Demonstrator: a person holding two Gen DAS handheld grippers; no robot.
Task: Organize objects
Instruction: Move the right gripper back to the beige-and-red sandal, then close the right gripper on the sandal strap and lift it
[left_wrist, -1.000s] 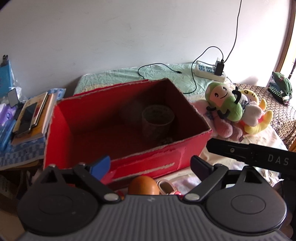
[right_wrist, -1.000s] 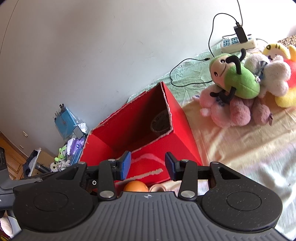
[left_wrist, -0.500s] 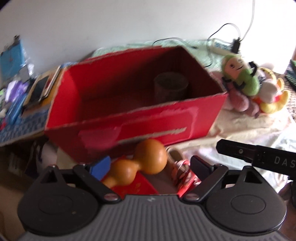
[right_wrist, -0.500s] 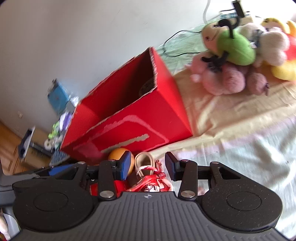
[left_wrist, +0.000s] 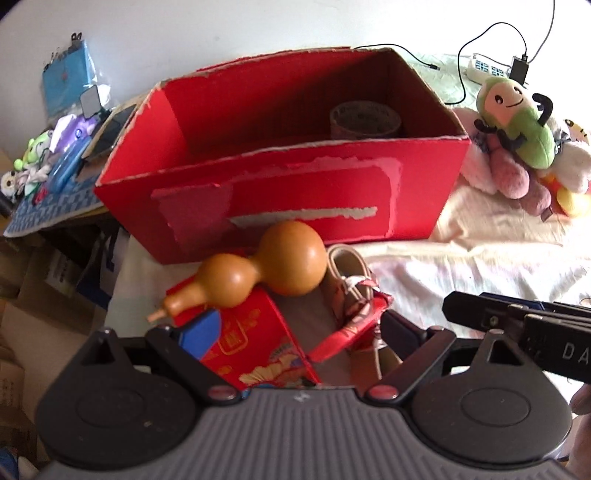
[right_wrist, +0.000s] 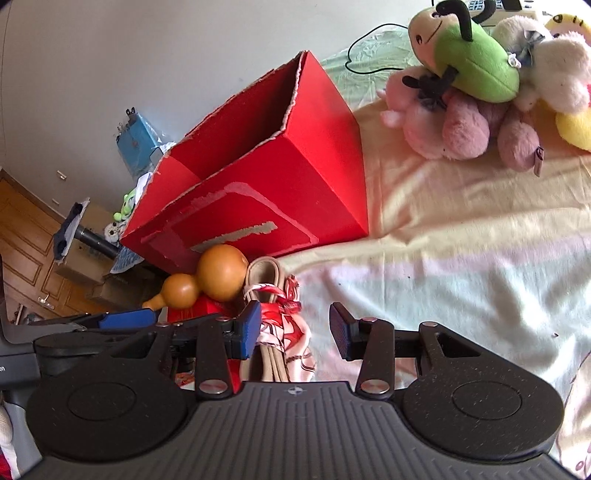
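Note:
A torn red cardboard box (left_wrist: 280, 192) (right_wrist: 258, 192) stands on the bed with a tape roll (left_wrist: 364, 120) inside. In front of it lie an orange-brown gourd (left_wrist: 266, 266) (right_wrist: 218, 277), a small red printed carton (left_wrist: 255, 343) and a beige shoe (left_wrist: 349, 273) (right_wrist: 264, 275) tied with red-white ribbon. My left gripper (left_wrist: 299, 328) hangs open just above the carton and ribbon, touching neither. My right gripper (right_wrist: 294, 328) is open over the ribbon's right edge, with nothing between its pads. Its black body (left_wrist: 517, 325) shows at the right of the left wrist view.
Plush toys (left_wrist: 517, 122) (right_wrist: 469, 62) pile up right of the box. Behind them lies a power strip (left_wrist: 484, 70) with cables. A cluttered side table (left_wrist: 62, 147) stands left of the box. Pale bedsheet (right_wrist: 461, 240) spreads to the right.
Both grippers sank and tipped downward. The gourd, red carton and ribboned shoe, barely seen before, now lie in full view under the fingers. Neither jaw opening changed.

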